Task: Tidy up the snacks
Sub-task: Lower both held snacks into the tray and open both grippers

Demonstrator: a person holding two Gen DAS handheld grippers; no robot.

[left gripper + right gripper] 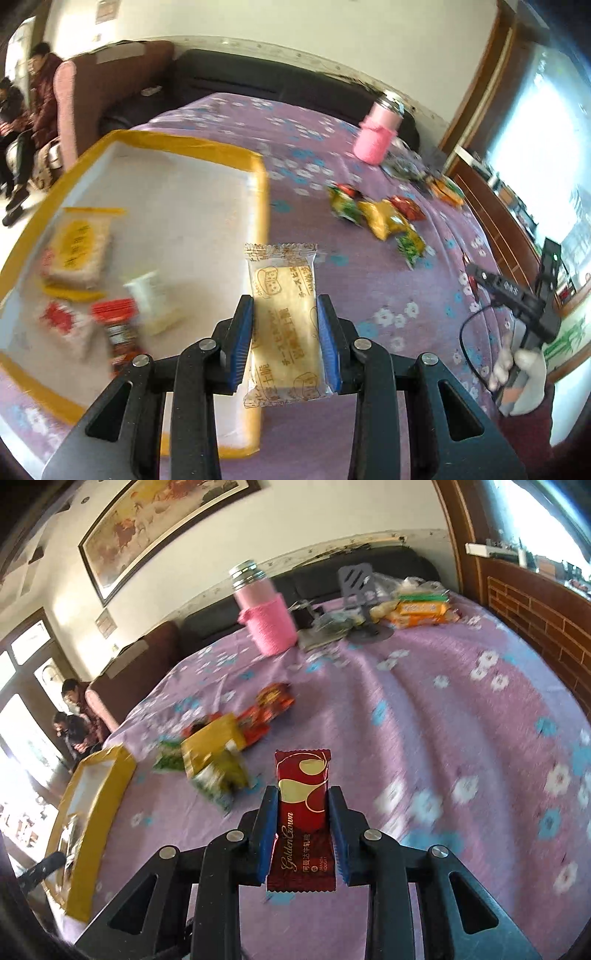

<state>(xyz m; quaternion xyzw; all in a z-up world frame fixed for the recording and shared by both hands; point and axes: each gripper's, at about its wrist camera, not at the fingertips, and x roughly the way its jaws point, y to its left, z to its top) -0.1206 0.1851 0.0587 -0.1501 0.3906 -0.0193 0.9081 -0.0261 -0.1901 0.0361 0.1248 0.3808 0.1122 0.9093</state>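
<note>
Lower left of frame, tray (258, 206) already has several snacks; my left gripper (284, 343) clamps a cracker pack (282, 317), right gripper (303, 834) clamps a red candy (303, 805); loose snacks (380, 218) remain on cloth.

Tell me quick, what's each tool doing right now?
Left tool: closed on a pale biscuit packet.
Right tool: closed on a dark red candy bar.
</note>
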